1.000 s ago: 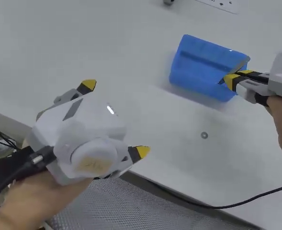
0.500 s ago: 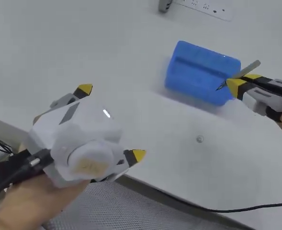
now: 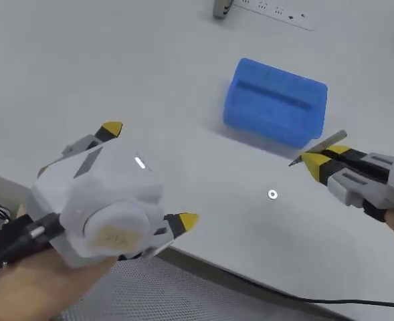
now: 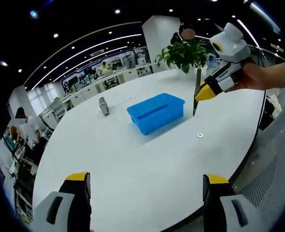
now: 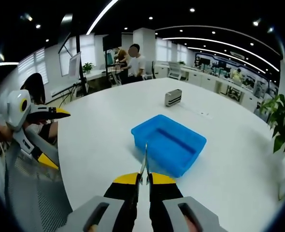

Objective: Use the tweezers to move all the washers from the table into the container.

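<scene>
The blue container (image 3: 275, 101) stands open-topped at the back of the white table (image 3: 116, 60). One small metal washer (image 3: 272, 194) lies flat in front of it. My right gripper (image 3: 315, 164) hovers to the right of the washer, shut on the grey tweezers (image 3: 317, 148), whose tips point left toward the container's near corner. The right gripper view has the tweezers (image 5: 145, 162) running out from the closed jaws toward the container (image 5: 169, 141). My left gripper (image 3: 148, 174) is open and holds nothing, low at the table's near edge. From there, the washer (image 4: 200, 136) sits below the tweezers (image 4: 197, 92).
A small grey block (image 3: 220, 8) and a white power strip (image 3: 270, 10) lie at the far edge. Grey mesh (image 3: 150, 294) lies below the table's near edge. A cable (image 3: 357, 302) trails along the near right. A potted plant (image 4: 183, 53) stands beyond the table.
My right gripper has drawn back with the tweezers from the container's right end to a spot nearer me, right of the washer. The left gripper has stayed put, still open.
</scene>
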`<action>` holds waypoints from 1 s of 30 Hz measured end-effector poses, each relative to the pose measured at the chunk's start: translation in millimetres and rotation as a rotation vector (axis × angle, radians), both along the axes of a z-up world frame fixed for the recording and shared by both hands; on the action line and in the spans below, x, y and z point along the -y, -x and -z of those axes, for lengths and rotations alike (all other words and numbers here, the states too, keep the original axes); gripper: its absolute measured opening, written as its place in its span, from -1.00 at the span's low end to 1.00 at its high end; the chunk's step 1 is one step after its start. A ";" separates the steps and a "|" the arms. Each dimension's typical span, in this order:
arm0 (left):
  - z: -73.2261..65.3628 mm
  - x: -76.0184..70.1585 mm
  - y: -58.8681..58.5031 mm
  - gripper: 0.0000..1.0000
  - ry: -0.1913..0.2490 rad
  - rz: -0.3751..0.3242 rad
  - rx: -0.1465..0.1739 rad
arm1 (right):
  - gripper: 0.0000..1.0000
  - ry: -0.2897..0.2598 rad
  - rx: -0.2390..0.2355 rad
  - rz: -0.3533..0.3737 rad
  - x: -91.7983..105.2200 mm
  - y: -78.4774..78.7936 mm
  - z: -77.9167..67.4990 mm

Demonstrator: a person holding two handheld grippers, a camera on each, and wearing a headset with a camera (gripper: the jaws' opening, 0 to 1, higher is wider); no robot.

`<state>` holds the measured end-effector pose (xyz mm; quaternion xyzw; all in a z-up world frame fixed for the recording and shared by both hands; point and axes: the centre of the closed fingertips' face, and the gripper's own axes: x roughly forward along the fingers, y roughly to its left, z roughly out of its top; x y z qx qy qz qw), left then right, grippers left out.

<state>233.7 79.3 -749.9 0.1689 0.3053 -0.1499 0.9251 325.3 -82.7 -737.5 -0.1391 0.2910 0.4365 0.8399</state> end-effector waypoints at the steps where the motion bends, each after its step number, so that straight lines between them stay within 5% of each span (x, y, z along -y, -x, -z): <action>1: 0.2 0.0 0.0 0.98 0.000 0.000 -0.001 | -0.92 -0.002 -0.003 -0.002 0.0 1.6 1.3; 17: 2.9 0.0 0.9 0.98 -0.016 0.006 -0.010 | -0.92 0.014 -0.065 -0.027 -2.6 20.3 27.9; 30: 4.7 0.0 1.9 0.97 -0.024 0.010 -0.017 | -0.92 0.045 -0.067 -0.038 -2.8 22.4 41.1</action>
